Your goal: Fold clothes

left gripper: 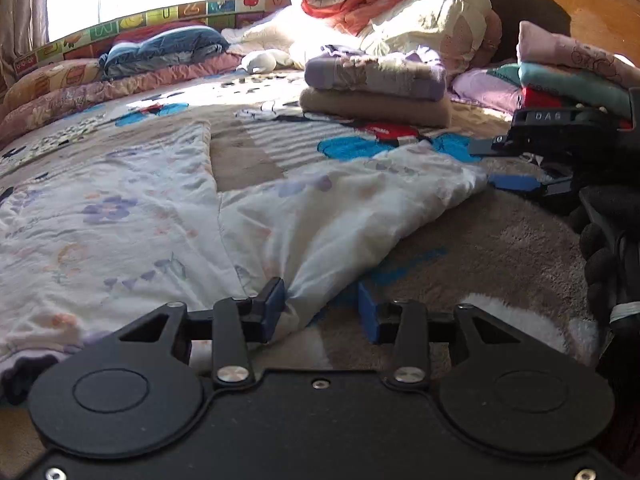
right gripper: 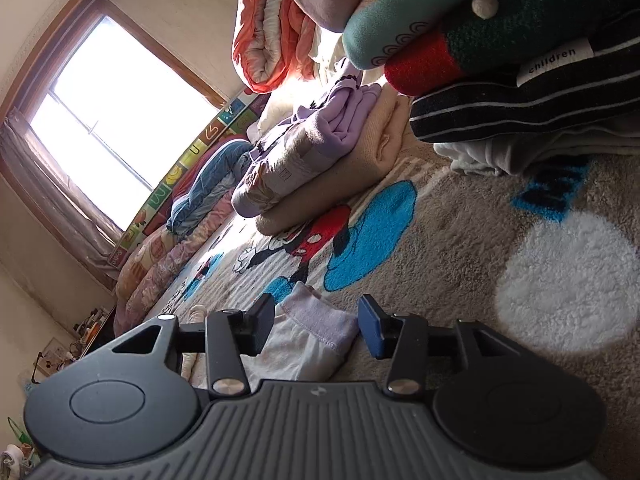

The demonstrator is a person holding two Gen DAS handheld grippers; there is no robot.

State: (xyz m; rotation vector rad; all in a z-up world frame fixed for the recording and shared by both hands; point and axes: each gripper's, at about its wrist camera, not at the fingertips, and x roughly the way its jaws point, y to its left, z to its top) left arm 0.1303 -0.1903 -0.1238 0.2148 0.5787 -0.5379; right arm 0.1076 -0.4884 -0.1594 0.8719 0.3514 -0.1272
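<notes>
We see strong daylight pouring from a window [right gripper: 100, 128] at the upper left of both views, blown out to pure white. Glare washes over the piled quilts [left gripper: 360, 4] at top centre. The lower foreground lies in soft shadow. Fisheye distortion curves the edges; the right wrist view is tilted.

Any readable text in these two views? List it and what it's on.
"children": white tag on the black striped folded garment.
"DAS": black body of the right tool, letters faint.
Alphabet play mat along the window: single letters, too distorted to read surely.
Nothing else legible.
</notes>
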